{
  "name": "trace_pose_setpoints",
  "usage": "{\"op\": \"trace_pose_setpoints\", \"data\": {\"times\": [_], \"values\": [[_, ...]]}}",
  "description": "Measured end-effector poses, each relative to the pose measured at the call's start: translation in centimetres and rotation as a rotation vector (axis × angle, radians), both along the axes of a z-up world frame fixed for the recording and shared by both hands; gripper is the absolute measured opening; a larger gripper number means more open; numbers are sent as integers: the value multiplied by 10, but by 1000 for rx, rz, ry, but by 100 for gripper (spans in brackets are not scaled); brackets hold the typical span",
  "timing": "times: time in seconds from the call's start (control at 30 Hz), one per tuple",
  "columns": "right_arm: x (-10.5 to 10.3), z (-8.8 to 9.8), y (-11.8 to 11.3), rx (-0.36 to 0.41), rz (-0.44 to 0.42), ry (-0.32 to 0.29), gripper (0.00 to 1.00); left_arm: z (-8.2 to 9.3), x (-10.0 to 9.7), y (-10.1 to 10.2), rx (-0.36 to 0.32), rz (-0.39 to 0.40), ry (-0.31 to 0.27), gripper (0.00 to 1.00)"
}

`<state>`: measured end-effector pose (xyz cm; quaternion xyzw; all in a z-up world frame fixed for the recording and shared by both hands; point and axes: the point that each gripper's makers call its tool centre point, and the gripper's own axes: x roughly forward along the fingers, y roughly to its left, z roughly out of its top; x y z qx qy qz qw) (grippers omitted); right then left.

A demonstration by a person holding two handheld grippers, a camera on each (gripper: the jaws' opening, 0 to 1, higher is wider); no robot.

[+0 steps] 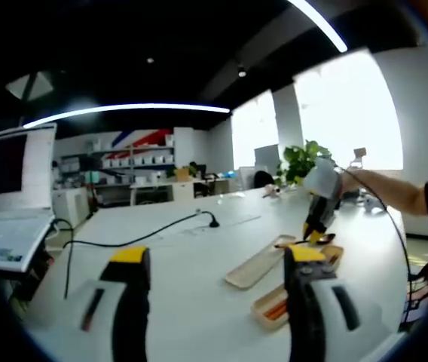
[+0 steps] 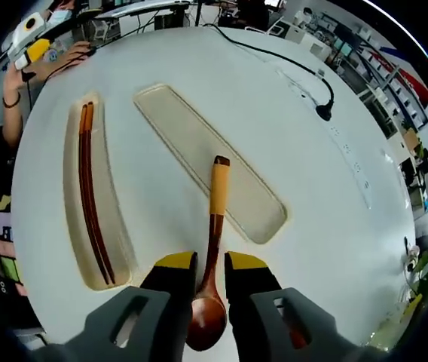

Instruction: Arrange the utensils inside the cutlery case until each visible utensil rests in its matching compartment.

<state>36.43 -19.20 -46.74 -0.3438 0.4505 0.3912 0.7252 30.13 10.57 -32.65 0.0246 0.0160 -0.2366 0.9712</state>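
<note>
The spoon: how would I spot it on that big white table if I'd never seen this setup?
On the white table, find two long beige trays. The spoon lies beside the empty tray, its handle end reaching over that tray's edge, its bowl between the right gripper jaws. Unlike the thin dark chopsticks, it has a yellow handle tip and a round wooden bowl.

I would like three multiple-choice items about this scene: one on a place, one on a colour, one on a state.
1. Where do the chopsticks lie?
A. in the case base
B. on the lid
C. on bare table

2. What colour is the spoon handle's end?
A. blue
B. yellow-orange
C. white

3. The right claw is
A. wide open, holding nothing
B. closed around the spoon
C. holding the chopsticks

Key: 1 A, they lie inside the tray; 2 B, the tip is yellow-orange; 3 B, jaws flank the spoon's neck.
</note>
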Motion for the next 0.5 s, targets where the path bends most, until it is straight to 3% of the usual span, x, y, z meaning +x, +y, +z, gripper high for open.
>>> {"op": "trace_pose_setpoints", "data": {"times": [0.2, 0.27, 0.5], "values": [[3, -4, 2, 16, -5, 5, 12, 2, 0, 2, -2, 4, -2, 76], [-2, -4, 6, 40, -8, 32, 5, 3, -1, 3, -4, 7, -4, 76], [-3, -1, 6, 75, -30, -5, 4, 4, -3, 0, -19, -13, -3, 76]]}}
